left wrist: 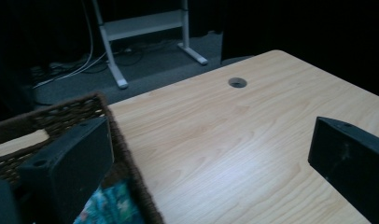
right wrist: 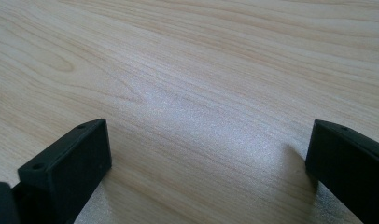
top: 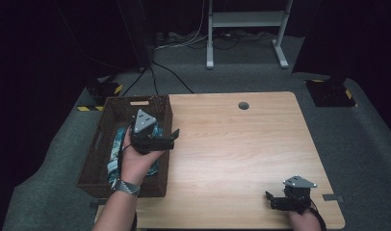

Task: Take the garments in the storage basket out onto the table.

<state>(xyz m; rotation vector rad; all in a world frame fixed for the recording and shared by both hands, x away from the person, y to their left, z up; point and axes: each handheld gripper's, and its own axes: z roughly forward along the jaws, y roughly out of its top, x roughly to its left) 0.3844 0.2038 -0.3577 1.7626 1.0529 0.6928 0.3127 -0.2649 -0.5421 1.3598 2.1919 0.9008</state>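
Over the basket: the left gripper (top: 170,138) hung above the right wall of the wicker basket (top: 161,103), its jaws spread wide with nothing between them.
Cloth: a teal patterned cloth (top: 117,139) lay inside the basket, below and just behind that gripper; the left gripper view caught a corner of it (left wrist: 110,205) under the near jaw.
Basket: it sat on the left edge of the table (top: 232,144), partly overhanging it, its woven rim (left wrist: 127,154) running between the two jaws.
Right gripper: well apart from the basket, at the table's near right corner, the right gripper (top: 273,199) rested low over bare wood (right wrist: 187,93), jaws apart and holding nothing.
Progress: I judged the cloth to be the thing in hand; it was in the basket and neither gripper had hold of it.
Left to do: whether it was being fetched out or had just been dropped in, I could not tell.
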